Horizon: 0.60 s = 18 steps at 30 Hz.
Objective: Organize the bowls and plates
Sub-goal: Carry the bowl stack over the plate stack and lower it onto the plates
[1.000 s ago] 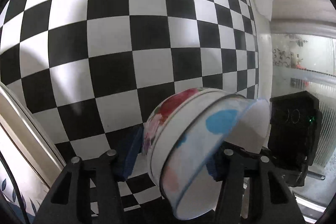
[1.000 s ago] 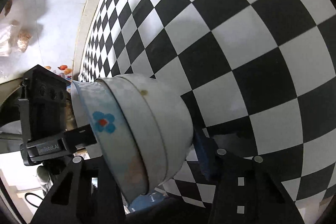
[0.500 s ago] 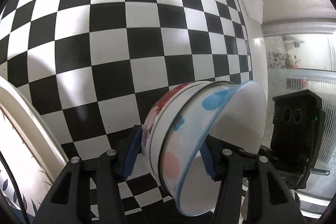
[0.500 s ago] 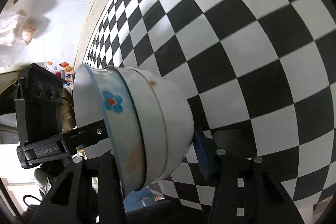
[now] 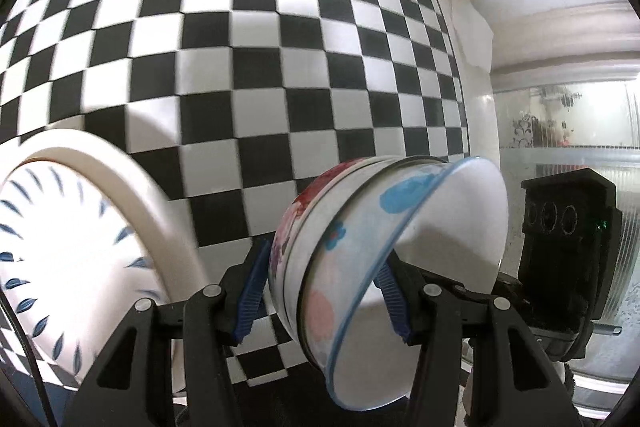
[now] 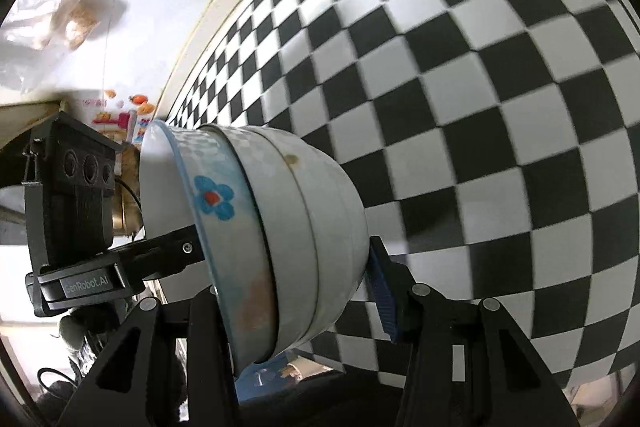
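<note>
Holding: both claws, left claw (image 5: 320, 291) and right claw (image 6: 296, 287), pinching one stack of bowls (image 5: 360, 251), tipped on edge above the checkered surface (image 5: 240, 47).
Handling: I judge it stiff, glazed, slippery, breakable; grip across the walls.
Views: left wrist alone shows the plate (image 5: 72, 247) near the surface's left edge.

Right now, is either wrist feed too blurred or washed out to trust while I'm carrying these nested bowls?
Left wrist view: the leaf-patterned plate is blown out to near white by glare, and its edge is smeared; the nested bowls stay sharp. Right wrist view: the checkered tablecloth shows motion blur toward the right, while the bowls are crisp. Both views bend the checks, a fisheye effect.
</note>
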Available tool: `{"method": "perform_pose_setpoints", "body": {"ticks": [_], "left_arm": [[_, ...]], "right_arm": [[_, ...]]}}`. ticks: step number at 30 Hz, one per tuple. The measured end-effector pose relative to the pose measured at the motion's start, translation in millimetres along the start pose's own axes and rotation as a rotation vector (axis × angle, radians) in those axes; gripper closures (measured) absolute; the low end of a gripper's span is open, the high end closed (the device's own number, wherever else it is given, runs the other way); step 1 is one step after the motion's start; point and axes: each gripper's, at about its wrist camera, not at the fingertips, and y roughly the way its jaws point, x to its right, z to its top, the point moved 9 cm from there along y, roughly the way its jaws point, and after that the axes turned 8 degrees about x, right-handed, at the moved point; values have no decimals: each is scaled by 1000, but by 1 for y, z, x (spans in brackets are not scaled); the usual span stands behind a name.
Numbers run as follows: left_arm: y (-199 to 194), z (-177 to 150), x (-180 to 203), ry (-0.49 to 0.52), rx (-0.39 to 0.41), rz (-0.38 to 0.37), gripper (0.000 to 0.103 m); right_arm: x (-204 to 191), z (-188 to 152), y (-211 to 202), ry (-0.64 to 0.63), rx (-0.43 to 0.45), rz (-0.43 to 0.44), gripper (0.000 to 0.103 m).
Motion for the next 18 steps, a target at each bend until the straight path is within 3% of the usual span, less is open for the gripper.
{"method": "perform_pose_setpoints", "body": {"ticks": [9, 18], "left_arm": [[-49, 1, -48, -82, 83, 32, 54], [-88, -9, -121, -221, 155, 83, 54]], "right_arm": [[-71, -9, 31, -111, -74, 29, 54], [-120, -37, 78, -231, -197, 55, 54]]}}
